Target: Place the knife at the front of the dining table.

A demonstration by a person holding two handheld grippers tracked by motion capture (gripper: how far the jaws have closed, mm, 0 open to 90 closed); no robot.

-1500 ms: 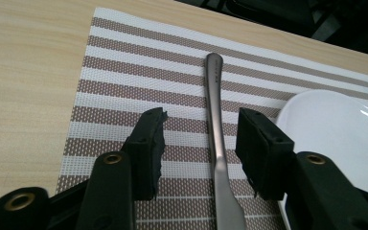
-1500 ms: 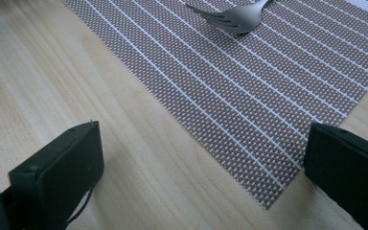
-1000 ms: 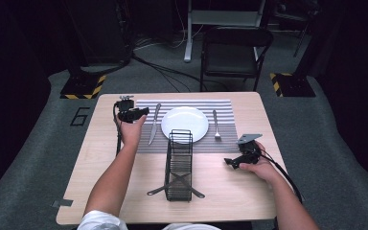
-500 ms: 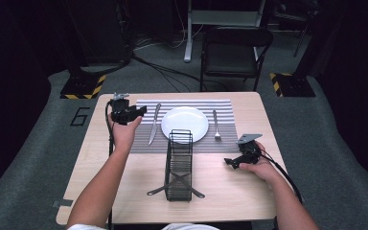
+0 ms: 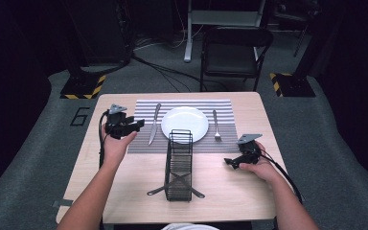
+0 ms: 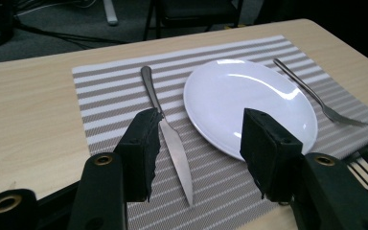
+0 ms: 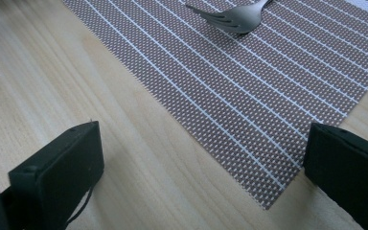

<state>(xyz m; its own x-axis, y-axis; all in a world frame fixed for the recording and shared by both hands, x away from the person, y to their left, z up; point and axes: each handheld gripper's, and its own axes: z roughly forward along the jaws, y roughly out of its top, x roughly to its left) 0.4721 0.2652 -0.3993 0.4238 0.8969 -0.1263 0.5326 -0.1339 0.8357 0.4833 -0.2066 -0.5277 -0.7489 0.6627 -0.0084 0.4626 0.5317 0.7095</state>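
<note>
With both tongs spread and empty — left tongs (image 5: 135, 125) aimed over the knife (image 6: 168, 129) — we risk nudging the plate (image 6: 249, 103) just beside it

glossy plate (image 6: 249, 103), seemingly woven placemat (image 7: 278, 91)

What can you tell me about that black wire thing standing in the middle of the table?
The black wire rack is a long, narrow basket of thin metal bars, open at the top and empty. It stands upright on the wooden table, lengthwise towards the person. Two flat crossed feet stick out at its near end. Its far end reaches the striped placemat, by the white plate.
</note>
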